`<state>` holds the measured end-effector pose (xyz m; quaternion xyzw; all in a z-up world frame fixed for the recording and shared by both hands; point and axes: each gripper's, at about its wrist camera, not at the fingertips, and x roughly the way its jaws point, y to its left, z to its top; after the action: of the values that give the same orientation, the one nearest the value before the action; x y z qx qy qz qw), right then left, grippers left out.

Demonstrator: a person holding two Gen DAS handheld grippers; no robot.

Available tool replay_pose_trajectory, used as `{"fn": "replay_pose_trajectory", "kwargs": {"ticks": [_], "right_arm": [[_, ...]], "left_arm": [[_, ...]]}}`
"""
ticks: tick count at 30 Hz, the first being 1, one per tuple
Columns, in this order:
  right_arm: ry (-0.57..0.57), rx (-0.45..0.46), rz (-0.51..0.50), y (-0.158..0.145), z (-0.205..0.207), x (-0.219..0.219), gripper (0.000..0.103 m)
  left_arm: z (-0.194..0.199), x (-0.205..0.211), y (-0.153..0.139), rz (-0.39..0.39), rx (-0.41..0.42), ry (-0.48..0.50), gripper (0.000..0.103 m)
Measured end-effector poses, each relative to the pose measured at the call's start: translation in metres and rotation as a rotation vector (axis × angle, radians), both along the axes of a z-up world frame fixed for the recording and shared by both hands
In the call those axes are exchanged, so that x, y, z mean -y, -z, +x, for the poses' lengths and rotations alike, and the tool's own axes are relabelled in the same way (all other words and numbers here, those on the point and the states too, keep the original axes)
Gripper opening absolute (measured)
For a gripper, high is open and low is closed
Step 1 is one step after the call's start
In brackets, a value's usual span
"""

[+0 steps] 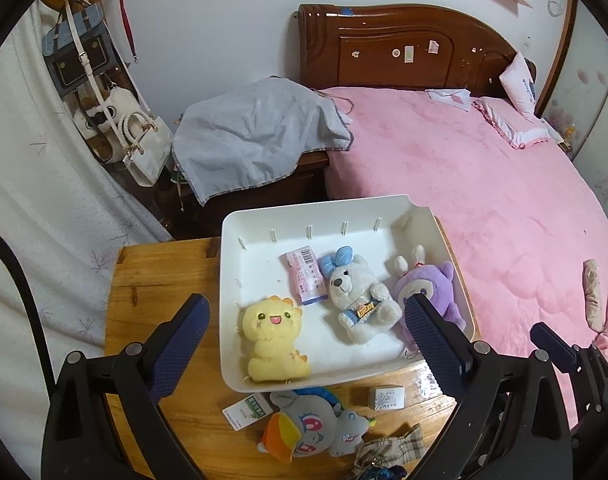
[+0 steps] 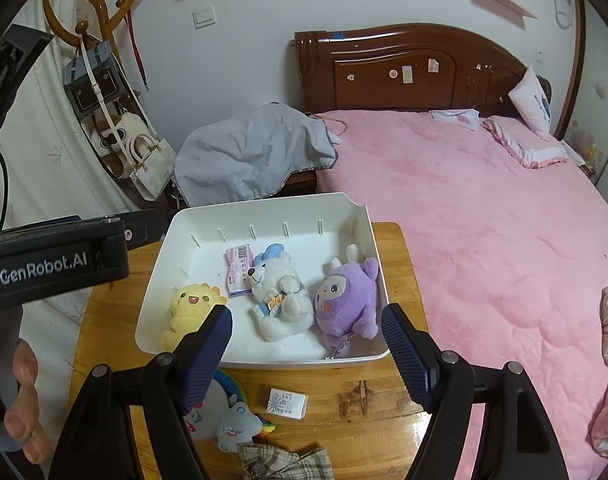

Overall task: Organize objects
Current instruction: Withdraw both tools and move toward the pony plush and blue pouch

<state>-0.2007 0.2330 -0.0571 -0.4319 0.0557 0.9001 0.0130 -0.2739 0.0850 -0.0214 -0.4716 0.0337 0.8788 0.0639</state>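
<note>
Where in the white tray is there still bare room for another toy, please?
The white tray is bare along its back wall, behind the yellow plush and left of the pink packet. Its right half is crowded: white bear and purple plush sit side by side.

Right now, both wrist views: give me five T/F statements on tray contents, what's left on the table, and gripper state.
1. The white tray holds three plush toys. True: yellow plush, white bear, purple plush.
2. The pink packet lies on the table outside the tray. False: it is inside the tray, beside the bear.
3. The grey unicorn plush is still on the wooden table. True.
4. The left gripper grips the yellow plush. False: its jaws stand open and hold nothing.
5. The small white box sits in the tray. False: it is on the table in front of the tray.
</note>
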Motion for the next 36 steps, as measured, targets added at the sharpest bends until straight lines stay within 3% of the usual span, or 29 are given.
{"fn": "replay_pose_trajectory", "kwargs": {"ticks": [10, 22, 31, 36], "right_arm": [[-0.007, -0.021, -0.016, -0.011, 0.031, -0.001, 0.078], [-0.074, -0.061, -0.015, -0.008, 0.087, 0.017, 0.078], [-0.111, -0.064, -0.035, 0.019, 0.128, 0.034, 0.078], [-0.104, -0.019, -0.042, 0.058, 0.141, 0.039, 0.078]], "left_arm": [[0.020, 0.014, -0.010, 0.005, 0.000, -0.004, 0.099], [0.061, 0.037, -0.007, 0.004, 0.015, 0.080, 0.099], [0.086, 0.041, 0.016, 0.028, 0.079, 0.153, 0.099], [0.092, 0.037, 0.040, 0.046, 0.135, 0.188, 0.099]]}}
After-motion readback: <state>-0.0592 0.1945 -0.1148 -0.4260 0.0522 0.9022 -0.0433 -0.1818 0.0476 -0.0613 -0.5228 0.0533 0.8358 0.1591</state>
